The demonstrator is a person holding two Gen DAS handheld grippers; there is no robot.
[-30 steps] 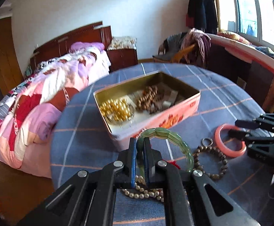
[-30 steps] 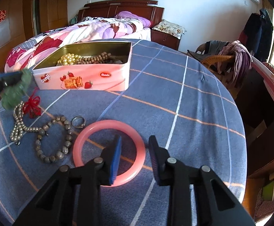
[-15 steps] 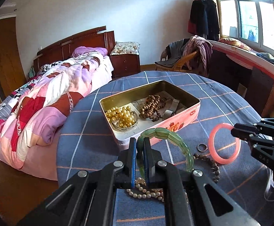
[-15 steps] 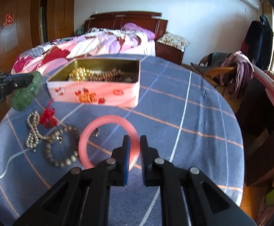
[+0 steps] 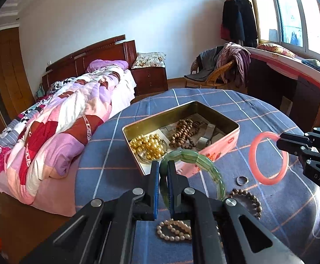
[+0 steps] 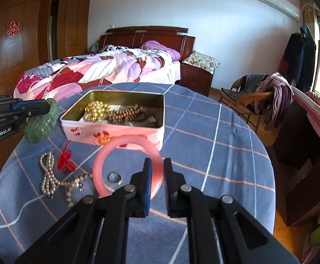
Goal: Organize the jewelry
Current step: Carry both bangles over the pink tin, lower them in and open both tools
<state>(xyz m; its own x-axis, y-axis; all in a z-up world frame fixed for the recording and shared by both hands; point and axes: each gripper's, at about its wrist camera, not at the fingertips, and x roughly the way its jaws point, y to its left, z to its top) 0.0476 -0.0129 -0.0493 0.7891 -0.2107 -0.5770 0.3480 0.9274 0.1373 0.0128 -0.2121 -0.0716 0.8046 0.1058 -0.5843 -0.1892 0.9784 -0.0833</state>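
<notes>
My left gripper point(image 5: 163, 167) is shut on a green jade bangle point(image 5: 206, 162) and holds it above the table, just in front of the open pink tin point(image 5: 223, 144). The bangle also shows in the right wrist view point(image 6: 42, 123). My right gripper point(image 6: 156, 165) is shut on a pink bangle point(image 6: 107, 154), lifted off the cloth to the right of the tin point(image 6: 116, 134); the pink bangle shows in the left wrist view point(image 5: 253, 154). The tin holds gold beads point(image 5: 148, 146) and a brown bead string point(image 5: 183, 134).
On the blue checked tablecloth point(image 6: 215, 145) lie a pearl strand point(image 6: 47, 176), a red knot charm point(image 6: 65, 161), a small ring point(image 6: 114, 178) and a grey bead bracelet point(image 5: 251, 202). A bed point(image 5: 61, 118) stands left of the round table, a chair with clothes point(image 6: 256, 96) behind.
My right gripper closed on the pink bangle and lifted it off the table. My left gripper rose with the green bangle, staying in front of the tin.
</notes>
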